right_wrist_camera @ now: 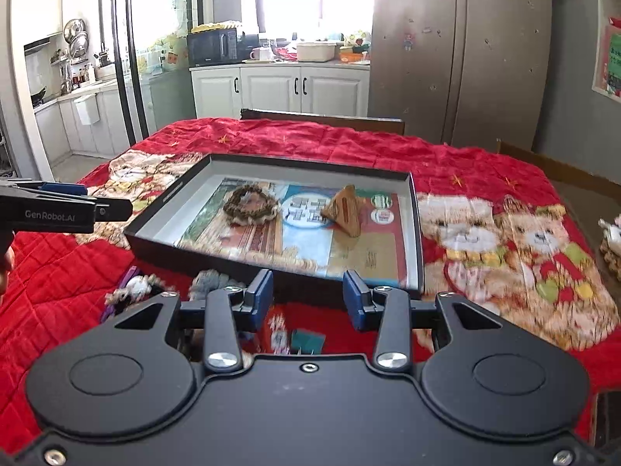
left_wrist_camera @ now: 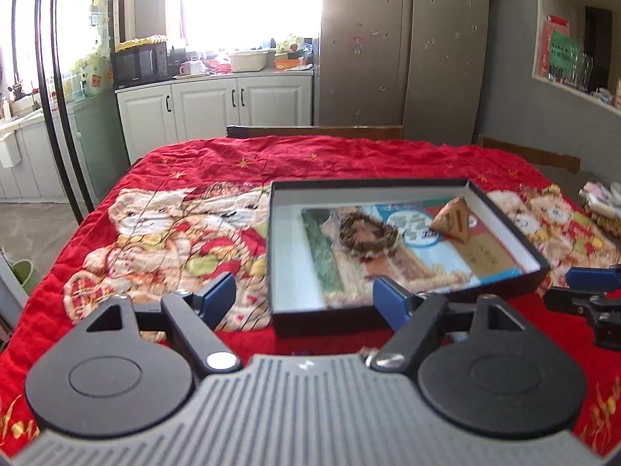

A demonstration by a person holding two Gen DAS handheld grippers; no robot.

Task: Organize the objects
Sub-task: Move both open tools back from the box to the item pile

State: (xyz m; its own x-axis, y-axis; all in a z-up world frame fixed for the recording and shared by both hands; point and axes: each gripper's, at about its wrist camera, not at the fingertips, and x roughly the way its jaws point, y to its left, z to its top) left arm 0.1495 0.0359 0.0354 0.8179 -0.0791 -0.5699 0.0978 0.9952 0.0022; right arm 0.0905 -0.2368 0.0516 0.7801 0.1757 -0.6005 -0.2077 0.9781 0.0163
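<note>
A shallow black box lies on the red bear-print cloth with a printed sheet on its floor. Inside it sit a woven brown wreath and a tan pyramid-shaped piece. My left gripper stands open and wide at the box's near left corner, with nothing between its pads. My right gripper is partly open at the box's near edge and also holds nothing. Small loose items lie on the cloth by it: a purple-and-white one and a grey fluffy one.
More small objects lie at the table's right edge. Wooden chair backs stand behind the table. Beyond are white cabinets and a tall fridge. The other gripper shows at each view's side.
</note>
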